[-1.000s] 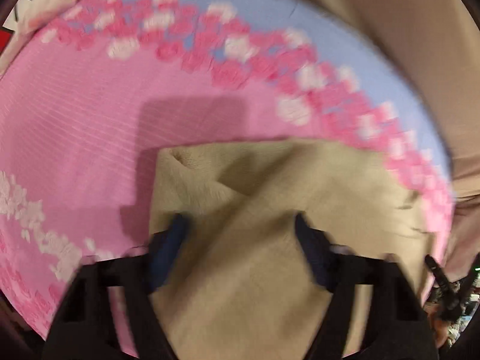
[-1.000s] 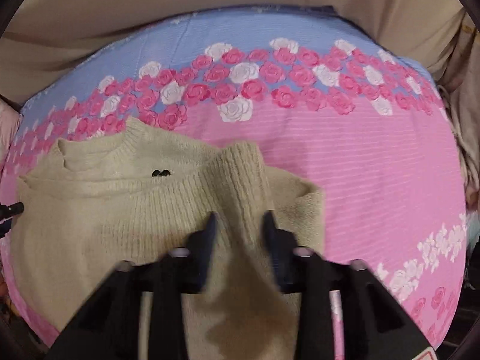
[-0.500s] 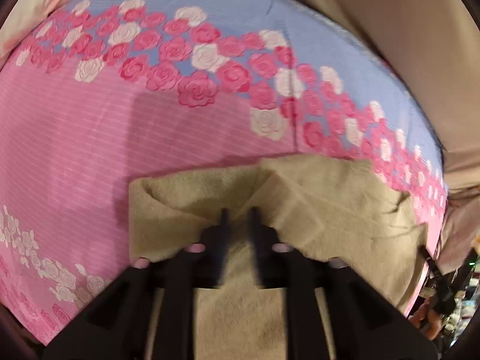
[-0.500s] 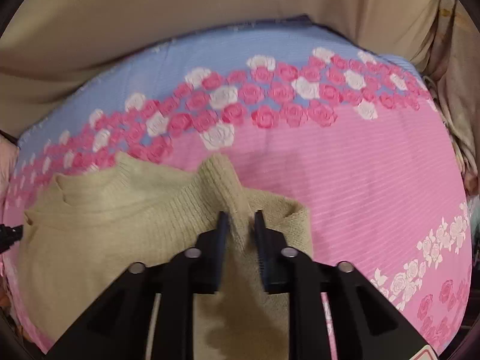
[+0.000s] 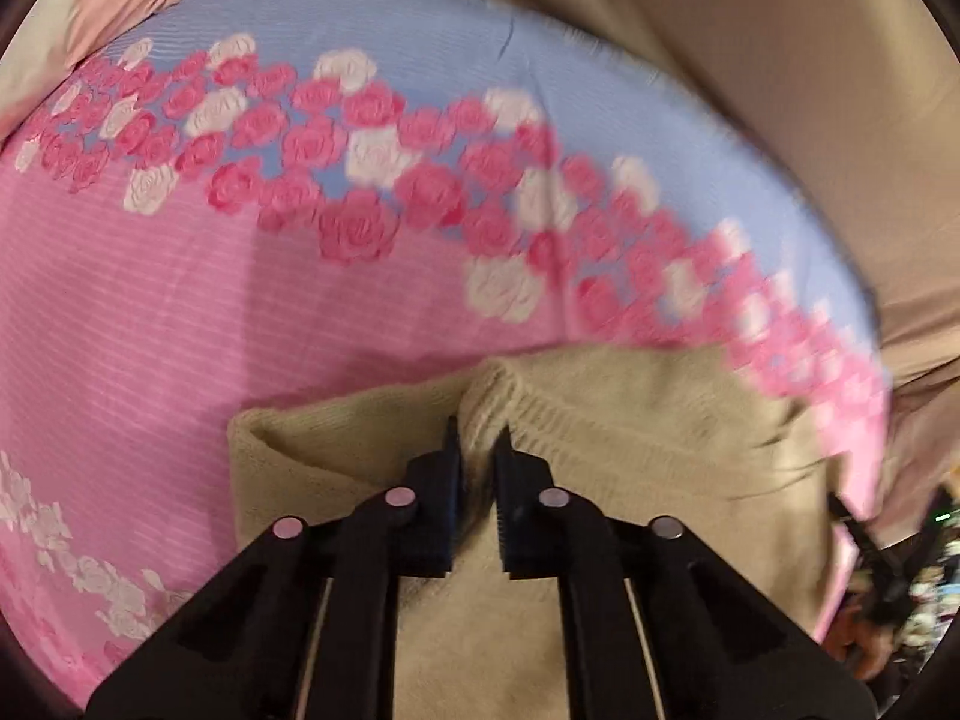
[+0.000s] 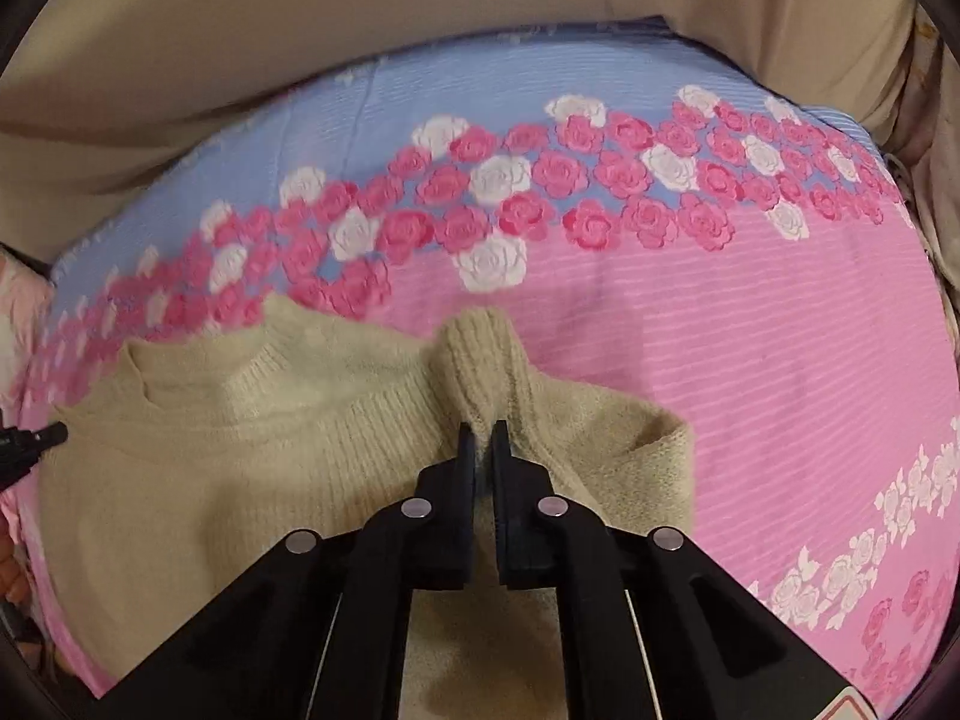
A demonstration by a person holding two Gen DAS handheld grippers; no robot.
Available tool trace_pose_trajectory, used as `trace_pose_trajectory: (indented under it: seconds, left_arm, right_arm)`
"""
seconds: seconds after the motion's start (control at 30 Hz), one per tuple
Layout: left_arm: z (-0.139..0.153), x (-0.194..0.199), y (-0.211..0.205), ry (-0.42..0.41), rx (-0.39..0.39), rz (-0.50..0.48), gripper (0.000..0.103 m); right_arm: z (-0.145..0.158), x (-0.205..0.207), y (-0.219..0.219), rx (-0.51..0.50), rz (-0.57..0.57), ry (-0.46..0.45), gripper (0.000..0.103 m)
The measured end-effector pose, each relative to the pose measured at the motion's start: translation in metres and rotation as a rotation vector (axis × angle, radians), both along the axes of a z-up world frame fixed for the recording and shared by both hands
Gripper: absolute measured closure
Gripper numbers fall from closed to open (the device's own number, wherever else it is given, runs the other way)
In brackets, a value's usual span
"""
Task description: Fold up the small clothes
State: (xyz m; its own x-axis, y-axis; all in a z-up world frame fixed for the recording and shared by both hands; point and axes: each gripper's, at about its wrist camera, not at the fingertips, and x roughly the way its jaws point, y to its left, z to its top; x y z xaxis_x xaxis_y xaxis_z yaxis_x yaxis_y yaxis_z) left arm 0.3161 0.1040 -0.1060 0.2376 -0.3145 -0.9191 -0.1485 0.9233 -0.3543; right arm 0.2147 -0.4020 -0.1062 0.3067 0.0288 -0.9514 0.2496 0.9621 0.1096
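A small beige knit sweater (image 6: 240,450) lies on a pink and blue rose-print bedsheet (image 6: 750,372), neck hole to the far left in the right wrist view. My right gripper (image 6: 483,441) is shut on a pinched ridge of the sweater's sleeve, the ribbed cuff (image 6: 480,342) sticking up past the fingertips. In the left wrist view the sweater (image 5: 660,450) fills the lower middle, and my left gripper (image 5: 477,441) is shut on a raised fold of its knit. The other gripper's tip shows at the right edge (image 5: 870,546).
The bedsheet (image 5: 150,330) spreads around the sweater, with a rose band and blue strip at the far side. A tan cover (image 6: 420,12) rises behind the bed. A pink pillow (image 5: 90,6) sits at the far left corner.
Both grippers have closed from open onto the sweater, each pinching a fold of knit. The pinched folds now stand up from the sheet.
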Motion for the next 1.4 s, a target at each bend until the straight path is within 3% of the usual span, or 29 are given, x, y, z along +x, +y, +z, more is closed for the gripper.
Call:
trace_pose_trajectory:
  seconds: [0.1, 0.17, 0.23, 0.3, 0.37, 0.47, 0.53, 0.6, 0.67, 0.73, 0.77, 0.83, 0.9, 1.0, 1.13, 1.23, 1.4]
  left_arm:
    - [0.033, -0.004, 0.011, -0.094, -0.072, 0.021, 0.095]
    - [0.034, -0.001, 0.013, -0.093, -0.056, 0.028, 0.094]
    - [0.007, 0.009, 0.008, -0.040, 0.047, 0.023, 0.087]
    - [-0.022, 0.010, 0.005, 0.039, 0.148, 0.038, 0.082]
    - [-0.016, 0.005, 0.006, 0.028, 0.128, 0.071, 0.083]
    - [0.034, -0.014, -0.001, -0.075, 0.066, 0.039, 0.066]
    - [0.050, -0.025, -0.014, -0.129, 0.052, 0.006, 0.042]
    - [0.045, -0.029, -0.046, -0.134, 0.082, -0.097, 0.042]
    - [0.012, -0.027, -0.074, -0.067, 0.173, -0.162, 0.042]
    - [-0.019, -0.025, -0.086, 0.011, 0.235, -0.182, 0.043]
    - [-0.018, -0.027, -0.089, -0.016, 0.265, -0.197, 0.043]
    - [-0.006, -0.029, -0.096, -0.047, 0.299, -0.219, 0.042]
    - [0.003, -0.030, -0.090, -0.056, 0.259, -0.195, 0.042]
    - [0.001, -0.035, -0.070, -0.018, 0.200, -0.131, 0.042]
    - [0.014, -0.056, -0.037, -0.006, 0.180, -0.062, 0.036]
    - [0.021, -0.076, -0.014, -0.008, 0.231, -0.034, 0.035]
    - [0.017, -0.109, 0.024, 0.036, 0.276, 0.014, 0.031]
  right_arm:
    - [0.039, -0.005, -0.007, 0.011, -0.027, -0.123, 0.098]
    - [0.044, -0.004, -0.011, -0.003, -0.031, -0.146, 0.098]
    - [0.017, 0.004, -0.015, -0.048, -0.019, -0.071, 0.092]
    - [-0.014, 0.009, -0.021, -0.059, -0.041, 0.045, 0.093]
    - [0.004, 0.000, -0.017, -0.023, -0.054, -0.016, 0.093]
    - [0.032, -0.016, 0.013, 0.030, 0.048, -0.082, 0.094]
    - [0.025, -0.017, 0.038, 0.078, 0.141, -0.037, 0.095]
    - [-0.005, -0.009, 0.060, 0.069, 0.208, 0.042, 0.095]
    - [-0.040, 0.002, 0.063, 0.044, 0.190, 0.106, 0.101]
    - [-0.035, 0.009, 0.058, 0.049, 0.142, 0.085, 0.101]
    - [-0.024, 0.011, 0.056, 0.044, 0.114, 0.088, 0.098]
    - [0.005, 0.002, 0.055, 0.034, 0.108, 0.007, 0.095]
    - [0.012, -0.010, 0.051, 0.019, 0.109, -0.013, 0.091]
    - [-0.026, -0.024, 0.036, -0.002, 0.099, 0.096, 0.092]
    - [0.018, -0.044, 0.031, -0.008, 0.052, 0.008, 0.085]
    - [0.045, -0.061, 0.044, -0.004, 0.100, -0.039, 0.085]
    - [0.046, -0.094, 0.071, -0.030, 0.171, -0.017, 0.085]
